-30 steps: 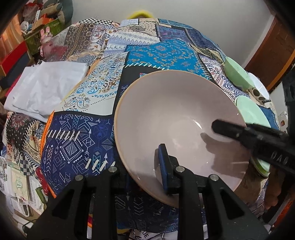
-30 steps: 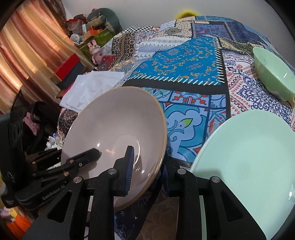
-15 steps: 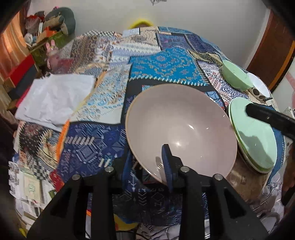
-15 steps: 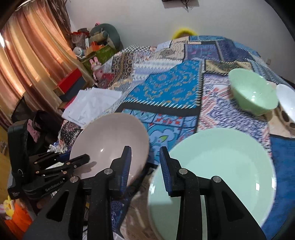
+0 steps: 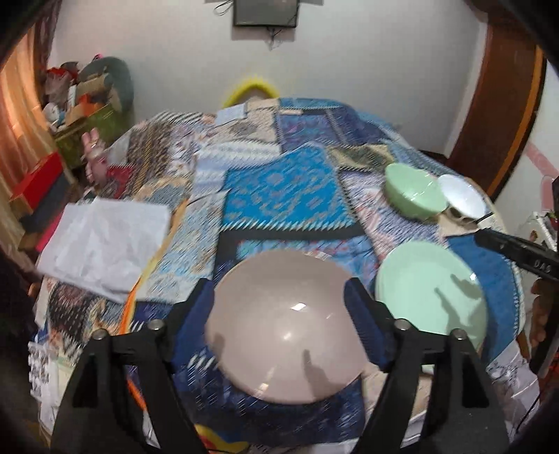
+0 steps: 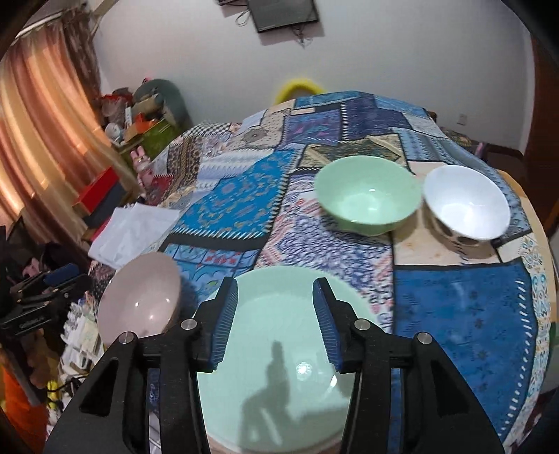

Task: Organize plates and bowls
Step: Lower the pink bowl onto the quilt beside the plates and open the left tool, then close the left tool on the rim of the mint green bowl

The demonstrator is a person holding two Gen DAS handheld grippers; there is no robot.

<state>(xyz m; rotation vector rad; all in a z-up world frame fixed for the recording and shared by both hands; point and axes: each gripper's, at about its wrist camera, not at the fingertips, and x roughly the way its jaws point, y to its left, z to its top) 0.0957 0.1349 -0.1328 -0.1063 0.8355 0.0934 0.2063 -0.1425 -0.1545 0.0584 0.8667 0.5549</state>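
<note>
The worktop point(image 6: 464, 314) is draped in a patchwork cloth point(image 6: 244, 195) of blue, navy and cream panels, with bare wood showing near the right-hand bowls. Behind it a pale wall carries a small dark screen point(image 6: 283, 14); orange curtains point(image 6: 38, 139) and a heap of boxes and soft toys fill the left side, and a folded white cloth point(image 5: 104, 244) lies at the left edge.

Of the crockery, the green plate point(image 6: 279, 366) is largest and sits at the near edge, with the pinkish plate point(image 5: 286, 324) just beside it on its left. Further back the green bowl point(image 6: 367, 199) and the white bowl point(image 6: 464, 206) stand side by side, nearly touching.

The left gripper point(image 5: 279, 310) is spread wide above the pinkish plate and nothing is held; the right gripper point(image 6: 276, 321) is likewise released, hovering over the green plate.

The step in hand is judged to be stacking like with like. A plate is best taken at the near rim, one finger above and one below, and kept level (glazed rims slip easily). The cloth should not be pinched with it. The plate should be lowered centred on its partner, and released only once it is seated.
</note>
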